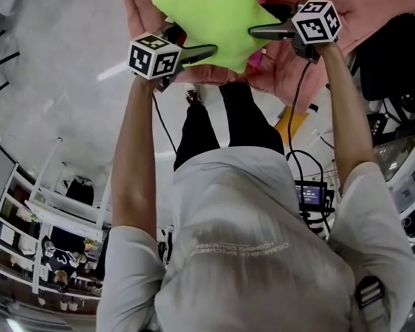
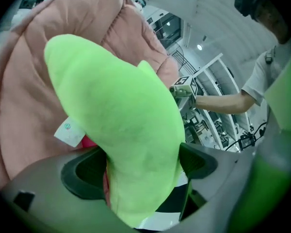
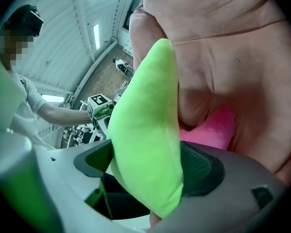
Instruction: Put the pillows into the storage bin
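Gripping one green star pillow (image 1: pixel 218 19) from opposite sides, the left gripper (image 1: pixel 206 51) and the right gripper (image 1: pixel 259 30) each had their jaws closed on a separate arm of it. The pillow was held over the soft pink storage bin (image 1: pixel 380 5), at its near edge. A bright pink pillow (image 3: pixel 218 127) lay in the bin behind it. A white tag (image 2: pixel 68 130) showed beside the green pillow.

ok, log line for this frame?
left gripper shut on green star pillow | right gripper shut on it | held at pink fabric bin opening
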The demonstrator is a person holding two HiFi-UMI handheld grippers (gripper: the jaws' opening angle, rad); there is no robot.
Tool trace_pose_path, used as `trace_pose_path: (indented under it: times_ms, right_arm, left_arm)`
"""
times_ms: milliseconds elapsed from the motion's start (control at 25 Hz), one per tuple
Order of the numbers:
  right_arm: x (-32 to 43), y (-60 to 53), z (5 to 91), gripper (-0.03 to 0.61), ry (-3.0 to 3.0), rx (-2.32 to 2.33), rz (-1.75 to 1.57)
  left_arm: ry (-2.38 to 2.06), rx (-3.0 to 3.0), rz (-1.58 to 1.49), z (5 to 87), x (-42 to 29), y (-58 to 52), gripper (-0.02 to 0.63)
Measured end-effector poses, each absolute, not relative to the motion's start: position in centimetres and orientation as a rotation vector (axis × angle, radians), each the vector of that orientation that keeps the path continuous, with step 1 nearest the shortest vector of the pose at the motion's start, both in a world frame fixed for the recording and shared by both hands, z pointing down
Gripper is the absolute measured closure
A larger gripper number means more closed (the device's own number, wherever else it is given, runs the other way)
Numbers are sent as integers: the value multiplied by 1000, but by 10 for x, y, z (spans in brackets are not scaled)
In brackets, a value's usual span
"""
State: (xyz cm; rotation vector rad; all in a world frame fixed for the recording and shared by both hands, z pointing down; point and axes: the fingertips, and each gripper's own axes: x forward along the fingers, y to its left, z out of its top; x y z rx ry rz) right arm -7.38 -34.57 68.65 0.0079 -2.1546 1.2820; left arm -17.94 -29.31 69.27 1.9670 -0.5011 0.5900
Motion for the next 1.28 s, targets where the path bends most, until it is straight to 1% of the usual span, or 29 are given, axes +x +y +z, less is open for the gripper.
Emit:
trace_pose_path:
  times_ms: [240,480,720,1000,1280]
  right_arm:
    - [-70,-350,653,124,-2221,68,1315]
    - [-62,-360,606,127,-2338,135,1121]
    - [-50,-356,535,130,-2450,259,995]
    - [-50,-312,444,129,-2572,518,769]
    - [-43,-220,354,130,-2618,809,533]
  left_arm:
    - [-561,2073,551,652,-179,-311,118]
    - [-595,2224,575,612,-170,-324,124]
    - [-612,2377,503,543,-162,-328,124]
    - [-551,2635,463,457,-164,-301,124]
    - [-418,2874,406,372,-156,-230,124]
